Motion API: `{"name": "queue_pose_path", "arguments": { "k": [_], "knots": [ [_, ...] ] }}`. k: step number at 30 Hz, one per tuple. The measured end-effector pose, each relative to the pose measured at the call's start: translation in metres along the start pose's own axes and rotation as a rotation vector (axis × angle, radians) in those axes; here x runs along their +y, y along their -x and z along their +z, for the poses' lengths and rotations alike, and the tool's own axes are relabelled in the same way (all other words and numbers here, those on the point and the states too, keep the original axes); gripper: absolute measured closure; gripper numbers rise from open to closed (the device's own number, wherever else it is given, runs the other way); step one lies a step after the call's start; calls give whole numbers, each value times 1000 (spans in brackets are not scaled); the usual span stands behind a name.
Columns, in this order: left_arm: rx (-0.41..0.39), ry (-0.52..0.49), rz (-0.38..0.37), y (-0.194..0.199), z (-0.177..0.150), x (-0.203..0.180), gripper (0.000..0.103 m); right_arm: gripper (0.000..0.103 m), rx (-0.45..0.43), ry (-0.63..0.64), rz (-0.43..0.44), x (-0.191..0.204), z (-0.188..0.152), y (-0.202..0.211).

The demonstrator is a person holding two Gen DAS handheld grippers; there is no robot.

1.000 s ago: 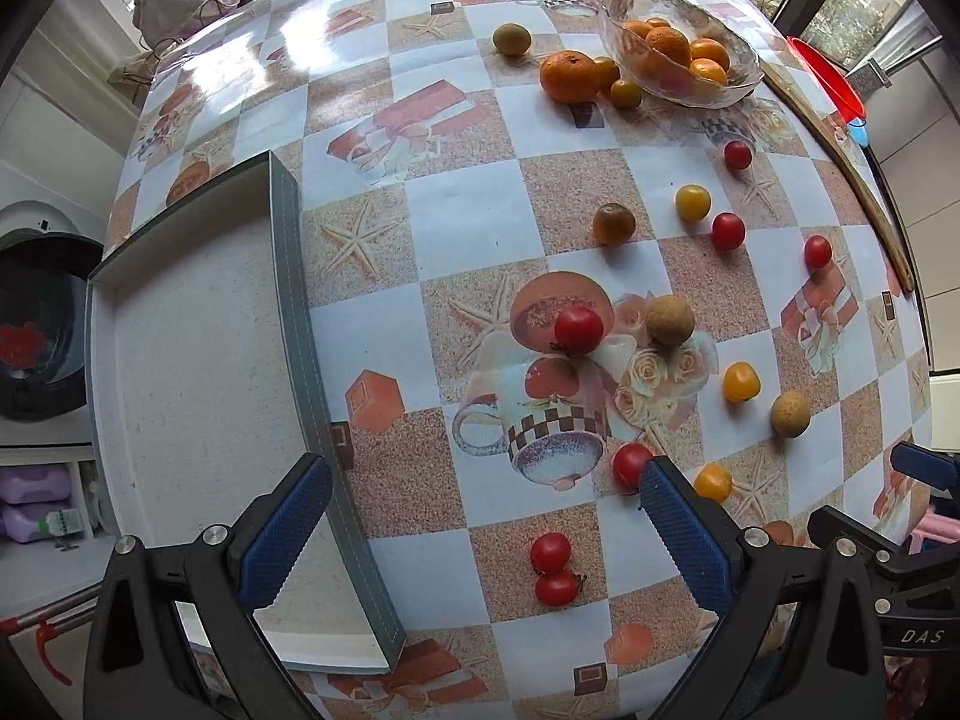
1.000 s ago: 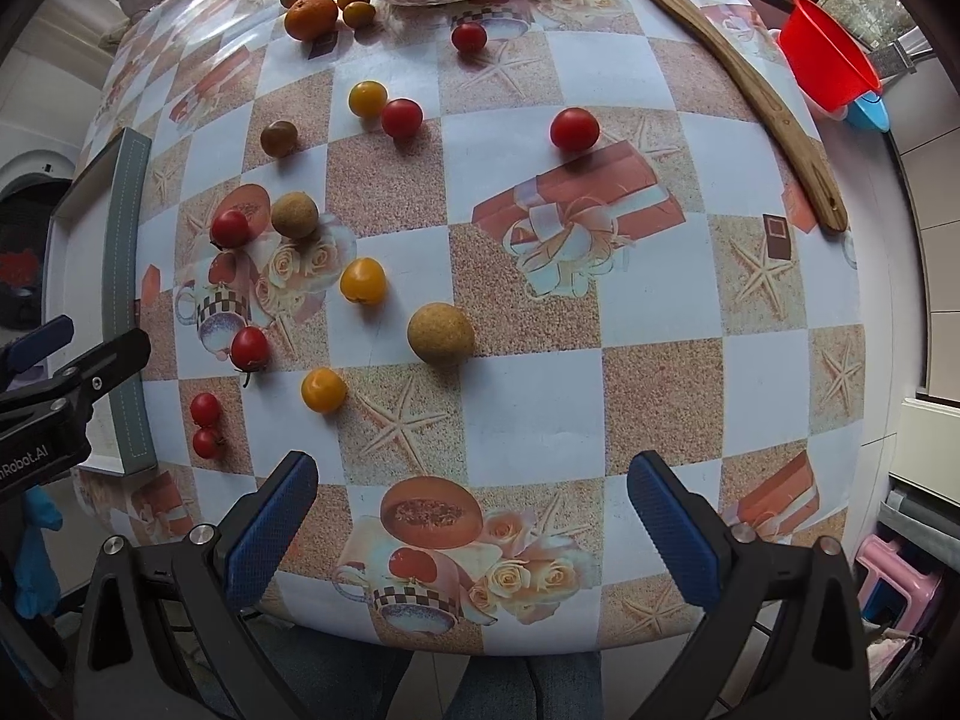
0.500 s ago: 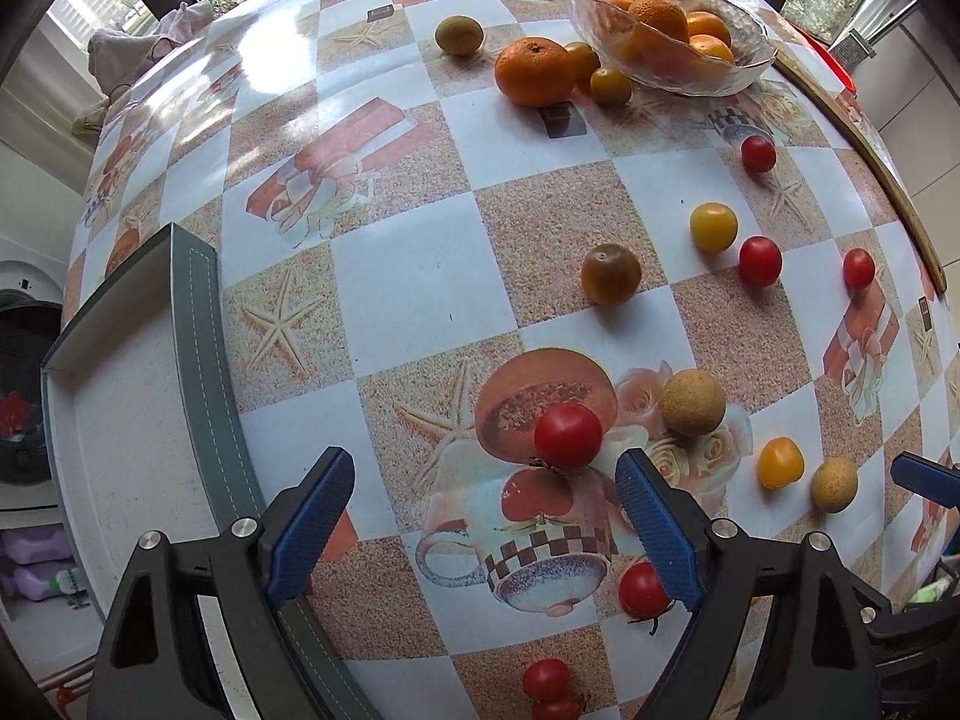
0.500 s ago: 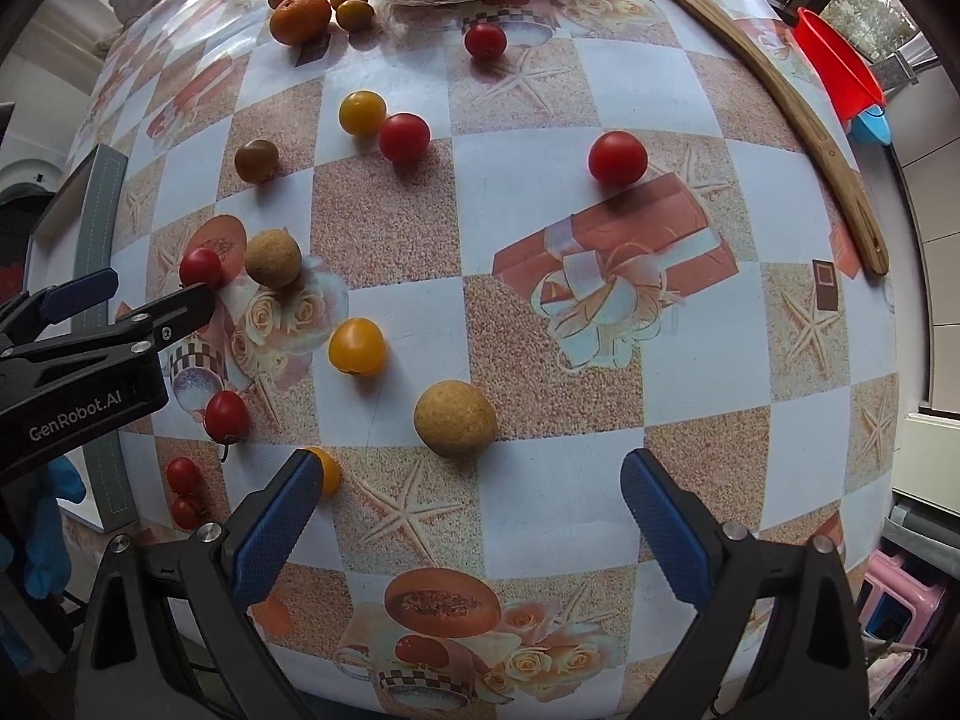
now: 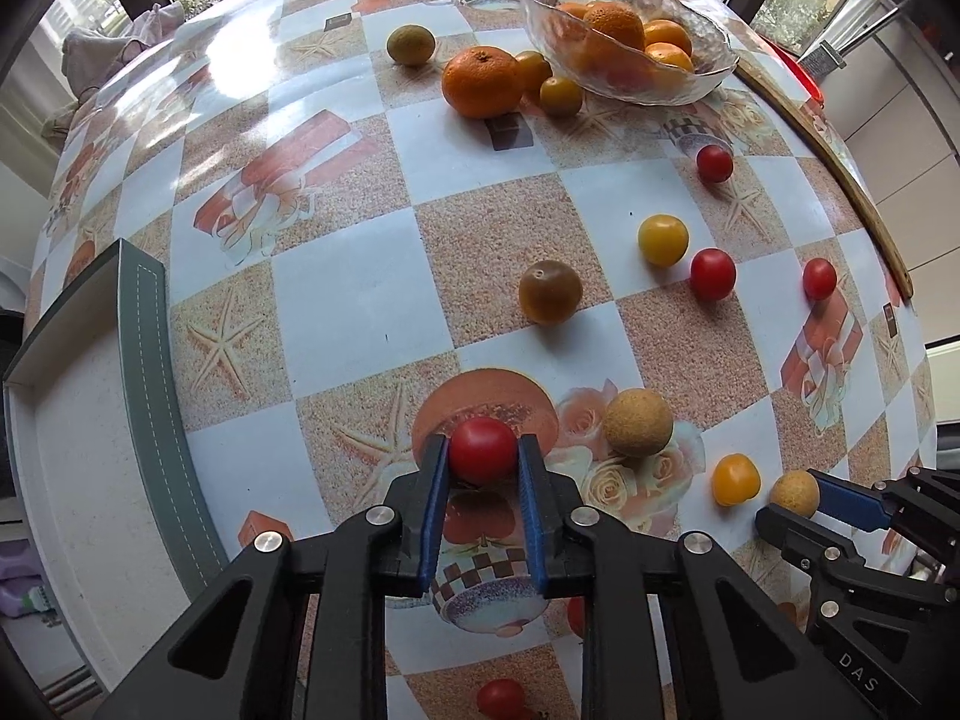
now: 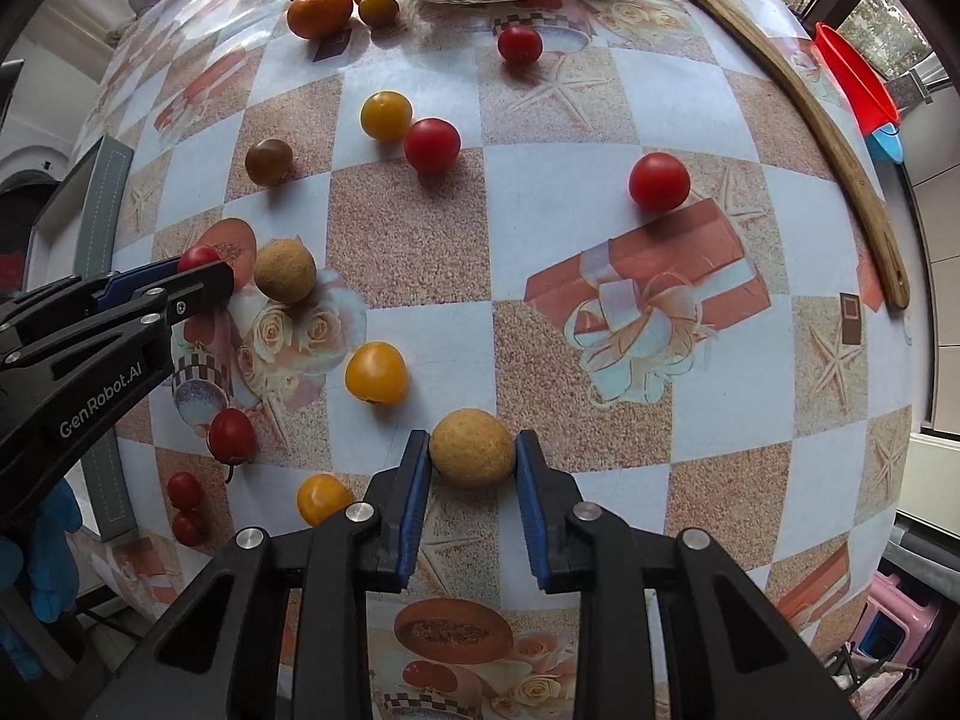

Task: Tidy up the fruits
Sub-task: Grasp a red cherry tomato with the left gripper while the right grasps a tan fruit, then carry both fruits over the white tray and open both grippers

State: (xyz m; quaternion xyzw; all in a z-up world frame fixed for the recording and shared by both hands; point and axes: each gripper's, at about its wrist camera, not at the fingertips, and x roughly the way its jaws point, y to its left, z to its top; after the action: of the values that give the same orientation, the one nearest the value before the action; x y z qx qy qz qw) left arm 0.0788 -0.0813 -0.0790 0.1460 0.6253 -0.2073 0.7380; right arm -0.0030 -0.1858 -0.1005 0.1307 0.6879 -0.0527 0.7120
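My left gripper (image 5: pixel 482 445) points down at the table and is shut on a red cherry tomato (image 5: pixel 483 453), its blue pads pressing both sides. The right gripper (image 6: pixel 472 441) is closing its jaws on a tan round fruit (image 6: pixel 472 449), and both pads touch it. Both fruits rest on the patterned tablecloth. A glass bowl (image 5: pixel 708 54) holding oranges stands at the far end. Several red, yellow and brown fruits lie loose between the bowl and my grippers.
A grey-rimmed tray (image 5: pixel 144 360) lies at the table's left edge. A large orange (image 5: pixel 482 81) sits beside the bowl. A curved wooden stick (image 6: pixel 840 138) and a red funnel (image 6: pixel 852 78) lie along the right edge. A blue-gloved hand (image 6: pixel 36 564) shows at lower left.
Both grippers came down toward the table and went from wide open to closed, the left around the red tomato, the right around the tan fruit.
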Motion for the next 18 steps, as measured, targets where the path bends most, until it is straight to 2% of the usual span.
{"name": "queue_pose_path", "arguments": {
  "k": [7,11,18],
  "knots": [
    [-49,85,-41,36,-17,23,79,72,8,-15,21,-13,6,29],
    [-91,126,-47,61,-27,38,79,72,-8,23,35,3,14,43],
    [-125,231,-15,82,-44,80,79,72,-43,123,85,50,24,60]
  ]
}}
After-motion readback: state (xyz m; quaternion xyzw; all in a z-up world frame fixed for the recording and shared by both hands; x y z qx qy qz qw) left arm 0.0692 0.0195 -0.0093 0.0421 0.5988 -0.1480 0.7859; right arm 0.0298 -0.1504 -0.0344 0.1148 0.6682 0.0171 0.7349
